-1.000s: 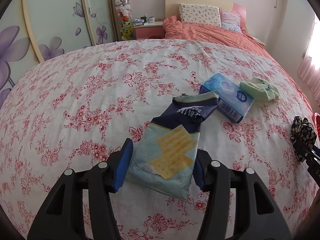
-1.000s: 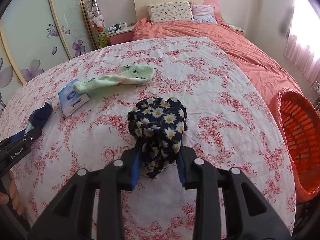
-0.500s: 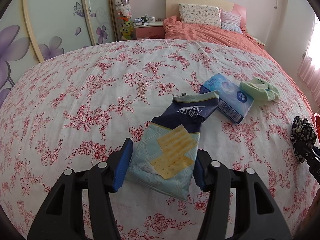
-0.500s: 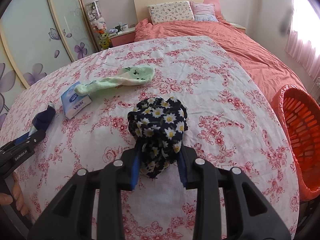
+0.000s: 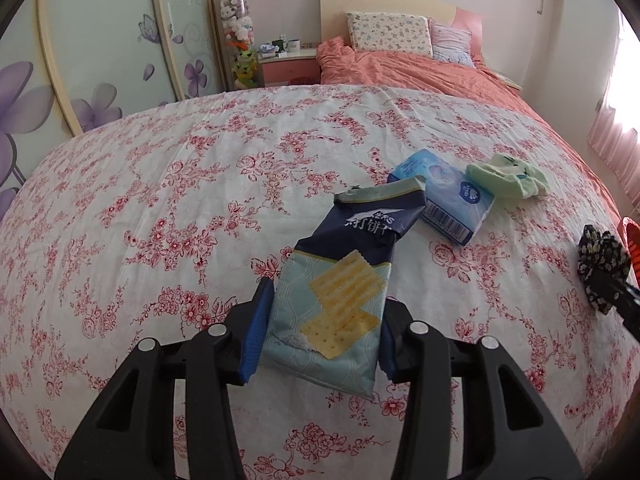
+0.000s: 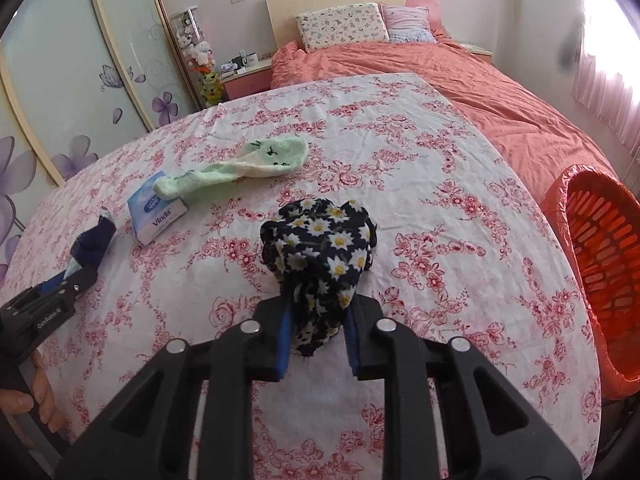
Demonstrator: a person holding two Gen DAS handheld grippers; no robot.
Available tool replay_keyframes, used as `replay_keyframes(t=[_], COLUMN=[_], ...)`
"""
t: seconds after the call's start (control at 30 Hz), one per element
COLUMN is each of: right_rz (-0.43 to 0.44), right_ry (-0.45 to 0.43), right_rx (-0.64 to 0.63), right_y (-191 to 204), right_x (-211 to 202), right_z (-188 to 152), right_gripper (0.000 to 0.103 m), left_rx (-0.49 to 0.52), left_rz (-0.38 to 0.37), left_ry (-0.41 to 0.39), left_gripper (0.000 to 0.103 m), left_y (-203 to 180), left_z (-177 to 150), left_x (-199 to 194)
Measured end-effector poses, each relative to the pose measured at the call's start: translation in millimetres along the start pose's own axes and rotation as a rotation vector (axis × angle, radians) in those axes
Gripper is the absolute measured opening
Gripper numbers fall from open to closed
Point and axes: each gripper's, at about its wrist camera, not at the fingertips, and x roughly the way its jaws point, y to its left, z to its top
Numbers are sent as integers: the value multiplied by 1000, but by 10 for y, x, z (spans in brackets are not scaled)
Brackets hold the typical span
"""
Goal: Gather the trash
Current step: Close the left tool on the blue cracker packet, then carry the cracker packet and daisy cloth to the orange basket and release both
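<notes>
Left tongs (image 5: 320, 332): jaws just closed in, clamped on cracker wrapper (image 5: 340, 300) between pads. Right tongs (image 6: 318, 336): jaws just narrowed, pinching daisy-print cloth (image 6: 320, 248). Orange basket (image 6: 600, 280) right of right tongs.

Each black hand-held gripper (image 5: 320, 332) has blue pads (image 5: 256, 332) and silver screws (image 5: 218, 329).

We look from two close cameras, each riding on a hand-held gripper and tilted down along its fingers over the bed (image 5: 224, 184), facing the headboard (image 5: 384, 0). Our left view sits near the bed's left side, low over a cracker bag (image 5: 340, 292). Our right view sits nearer the right edge, beside an orange basket (image 6: 600, 264). Both views share the tissue pack (image 5: 444, 196), the green sock (image 5: 508, 176), the daisy-print cloth (image 6: 320, 248) and the pillows (image 6: 344, 26).
</notes>
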Motion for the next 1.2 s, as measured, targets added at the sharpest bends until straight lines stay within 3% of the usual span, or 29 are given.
replay_keyframes(t=[0.5,0.87,1.2], right_rz=[-4,-115,-159], right_ry=[-99,-241,-318], right_rx=[52,59,144], right_y=[-204,-481,-1014], right_x=[-586,-1162,-1588], right_z=[-9,-54,-63], right_gripper=[20,22,22], left_rx=[-7,80,144], left_rz=[-54,-129,-260], left_ry=[-60,-103,-134], left_gripper=[41,41,41], left_y=[-184,-816,-1471], left_z=[83,156,207], left_x=[-448,-833,-1113])
